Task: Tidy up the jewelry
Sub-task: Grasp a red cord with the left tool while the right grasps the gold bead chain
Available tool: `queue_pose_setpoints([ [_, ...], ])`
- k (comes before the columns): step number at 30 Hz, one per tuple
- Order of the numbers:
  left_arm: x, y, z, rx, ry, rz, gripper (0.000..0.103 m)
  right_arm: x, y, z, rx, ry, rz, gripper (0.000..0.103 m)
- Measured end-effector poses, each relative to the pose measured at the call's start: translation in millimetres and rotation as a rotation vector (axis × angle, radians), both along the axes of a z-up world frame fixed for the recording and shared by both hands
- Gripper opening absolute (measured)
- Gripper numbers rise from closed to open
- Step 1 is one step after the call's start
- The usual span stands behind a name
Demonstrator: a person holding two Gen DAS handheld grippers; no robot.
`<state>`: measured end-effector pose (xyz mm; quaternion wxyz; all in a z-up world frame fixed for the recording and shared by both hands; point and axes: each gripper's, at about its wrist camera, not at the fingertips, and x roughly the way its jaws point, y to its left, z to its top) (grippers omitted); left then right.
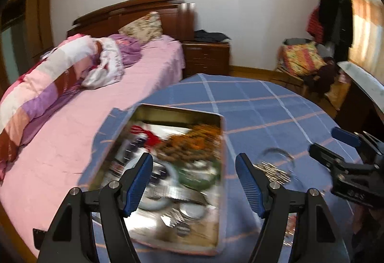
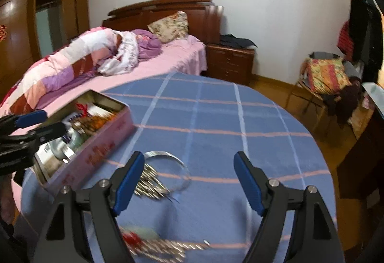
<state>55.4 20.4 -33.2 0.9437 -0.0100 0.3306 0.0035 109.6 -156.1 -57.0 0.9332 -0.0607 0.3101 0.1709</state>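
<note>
An open pink tin box full of mixed jewelry stands on the blue checked tablecloth; it also shows at the left of the right wrist view. My left gripper is open and empty, hovering above the tin. A silver necklace with a fringe of metal pendants lies on the cloth right of the tin, also in the left wrist view. My right gripper is open and empty just above and right of it. A second silver piece with a red ornament lies nearer, below the right gripper.
The round table stands against a bed with pink sheets on its left. A wooden nightstand is behind, a chair with cushions and clothes at the right, and a dark desk edge at far right.
</note>
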Motion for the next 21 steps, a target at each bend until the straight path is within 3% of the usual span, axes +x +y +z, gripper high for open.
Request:
queue_pose_setpoints([
  [7,-16,-49,-9,0.014,0.017,-0.129,0.071,-13,-33,-10,-0.016,0.034,-0.073,0.084],
  [21,-17,-86,-24,0.042,0.07,-0.218,0.071,-18,-55,-19,0.005,0.055,-0.11,0.086],
])
